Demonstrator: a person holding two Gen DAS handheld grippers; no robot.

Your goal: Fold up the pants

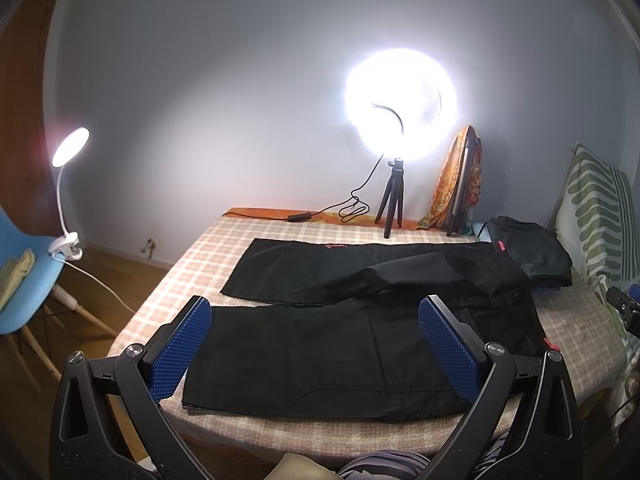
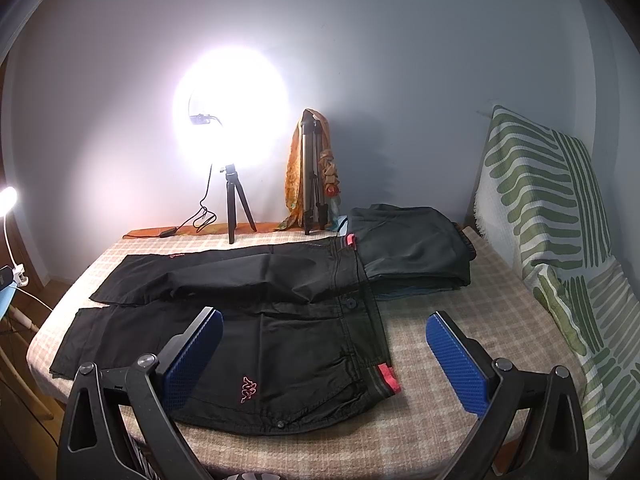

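Black pants (image 1: 344,344) lie spread flat on the checked bed cover (image 1: 192,264), legs to the left and waistband to the right. They also show in the right wrist view (image 2: 256,320), with a pink logo and red waistband tabs. My left gripper (image 1: 316,344) is open and empty, held above the near leg's cuff end. My right gripper (image 2: 324,356) is open and empty, above the near hip and waistband. Neither gripper touches the cloth.
A stack of folded dark clothes (image 2: 412,248) sits at the bed's far right. A ring light on a small tripod (image 2: 234,204) and a second tripod with an orange cloth (image 2: 312,176) stand by the wall. A green-patterned pillow (image 2: 552,216) is at right, a blue chair with a clip lamp (image 1: 24,280) at left.
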